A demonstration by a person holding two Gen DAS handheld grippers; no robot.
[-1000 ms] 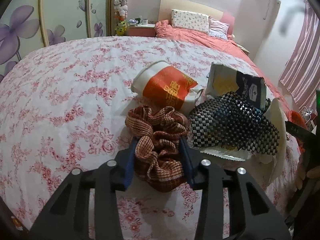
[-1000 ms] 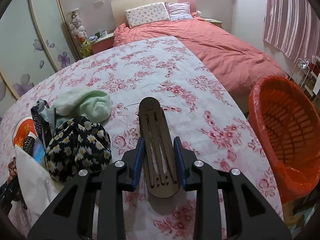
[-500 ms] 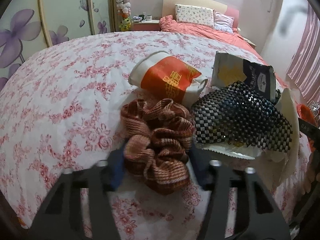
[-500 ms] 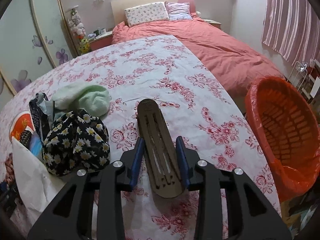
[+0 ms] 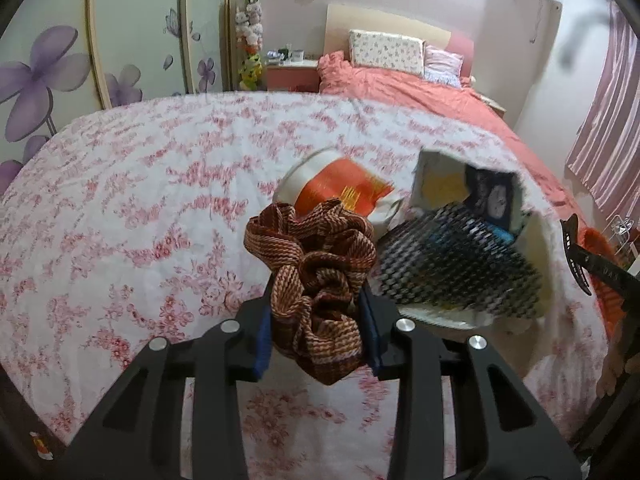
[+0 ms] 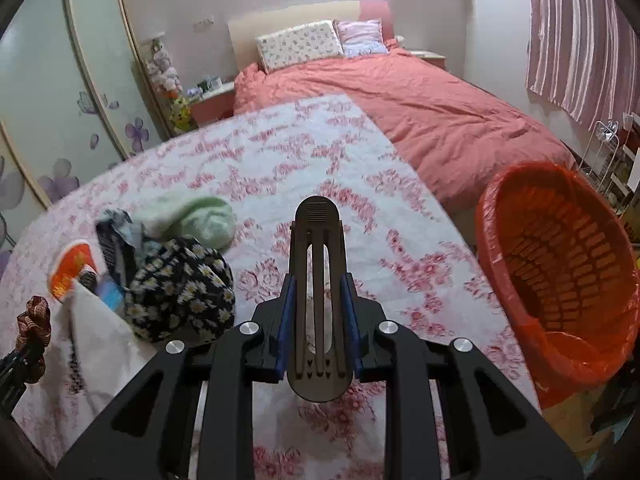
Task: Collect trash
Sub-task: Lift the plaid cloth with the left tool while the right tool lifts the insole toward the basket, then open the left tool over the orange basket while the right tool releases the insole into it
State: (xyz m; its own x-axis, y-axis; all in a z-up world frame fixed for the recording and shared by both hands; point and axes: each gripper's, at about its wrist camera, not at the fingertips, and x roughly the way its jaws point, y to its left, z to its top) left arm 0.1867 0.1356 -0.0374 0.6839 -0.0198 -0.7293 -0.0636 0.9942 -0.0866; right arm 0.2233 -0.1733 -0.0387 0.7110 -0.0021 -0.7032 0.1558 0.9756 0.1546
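Observation:
My left gripper (image 5: pixel 316 324) is shut on a brown checked scrunchie (image 5: pixel 316 272) and holds it above the floral sheet (image 5: pixel 140 200). It also shows at the left edge of the right wrist view (image 6: pixel 34 320). My right gripper (image 6: pixel 318 324) is shut on a dark brown hair clip (image 6: pixel 318 280) and holds it up over the sheet. An orange basket lined with an orange bag (image 6: pixel 560 264) stands at the right, beside the bed.
On the sheet lie an orange-and-white cup (image 5: pixel 340 188), a torn snack bag (image 5: pixel 468 188), a black checked pouch (image 5: pixel 456 268), a daisy-print cloth (image 6: pixel 180 288), a green cloth (image 6: pixel 200 220) and white paper (image 6: pixel 96 320). A pink bed (image 6: pixel 420 112) lies behind.
My left gripper closed on the scrunchie and lifted it off the sheet. My right gripper rose with the hair clip, and the orange basket now sits nearer.

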